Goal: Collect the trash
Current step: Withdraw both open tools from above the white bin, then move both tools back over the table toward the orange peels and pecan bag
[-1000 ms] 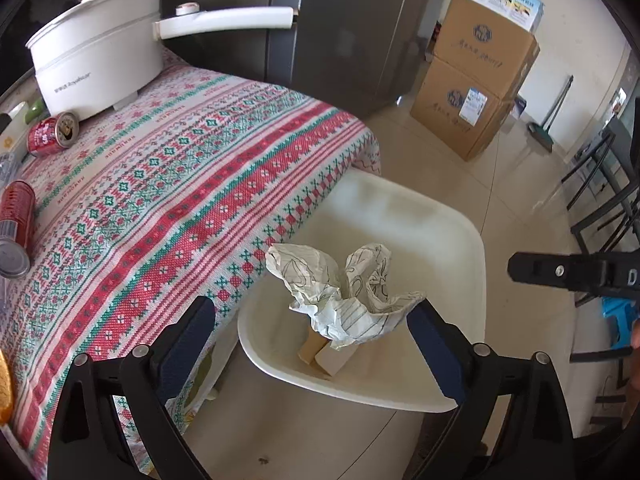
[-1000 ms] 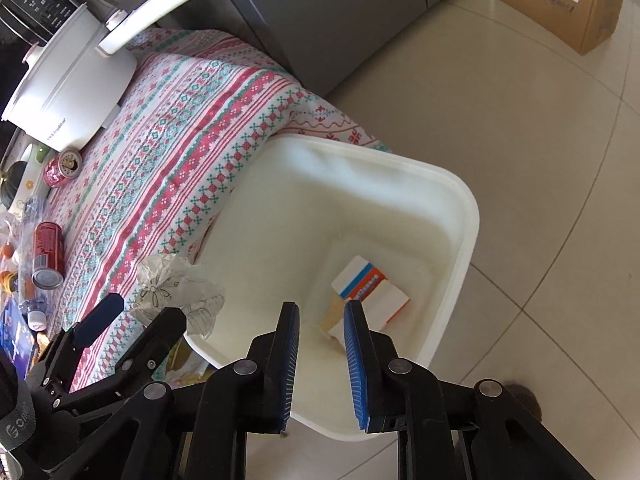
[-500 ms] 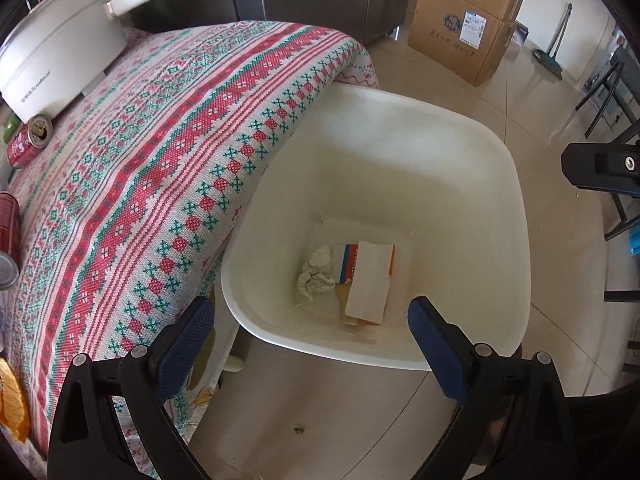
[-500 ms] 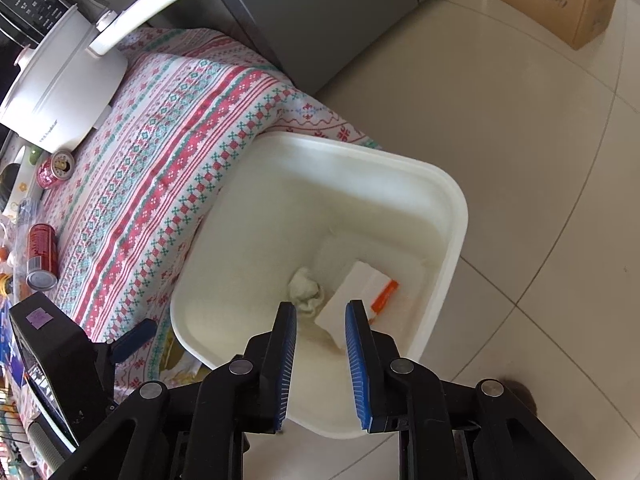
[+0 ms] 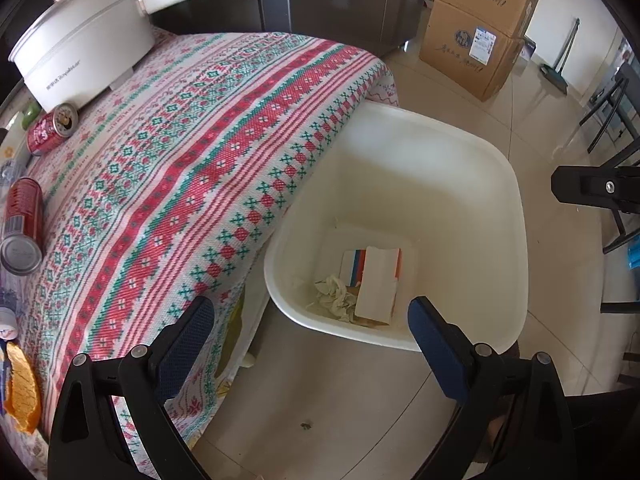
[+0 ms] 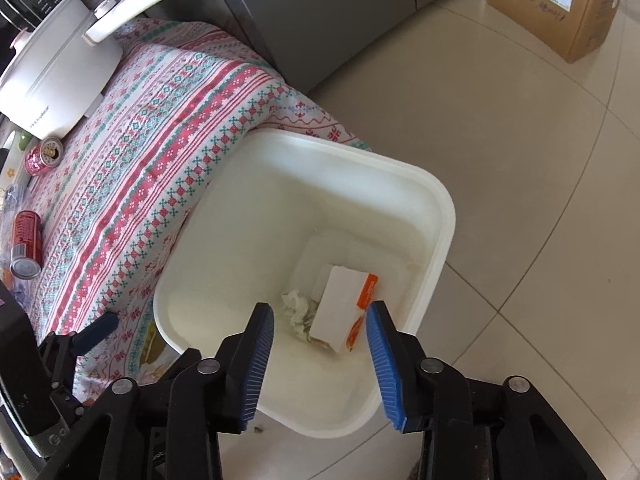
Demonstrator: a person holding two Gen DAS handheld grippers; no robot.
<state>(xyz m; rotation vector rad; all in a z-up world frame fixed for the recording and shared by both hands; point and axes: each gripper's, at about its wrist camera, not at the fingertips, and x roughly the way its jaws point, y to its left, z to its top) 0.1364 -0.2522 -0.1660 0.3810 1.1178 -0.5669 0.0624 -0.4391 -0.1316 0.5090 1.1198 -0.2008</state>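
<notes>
A white plastic bin (image 5: pixel 512 216) (image 6: pixel 440 224) stands on the floor against the table's corner. At its bottom lie a crumpled paper ball (image 5: pixel 334 294) (image 6: pixel 296 308) and a white and orange carton (image 5: pixel 378 278) (image 6: pixel 340 304). My left gripper (image 5: pixel 310 326) hangs wide open above the bin's near rim, with nothing between its fingers. My right gripper (image 6: pixel 320 324) is over the bin too, its jaws opening and empty. Two red drink cans (image 5: pixel 24 224) (image 5: pixel 52 130) lie on the patterned tablecloth (image 5: pixel 180 168).
A white electric pot (image 5: pixel 84 48) with a long handle stands at the table's far end. An orange wrapper (image 5: pixel 22 392) lies at the left edge. Cardboard boxes (image 5: pixel 476 28) and a grey cabinet (image 6: pixel 320 8) stand on the tiled floor beyond.
The crumpled paper left my open left gripper and dropped into the bin beside the carton. My right gripper's fingers have spread apart from nearly shut.
</notes>
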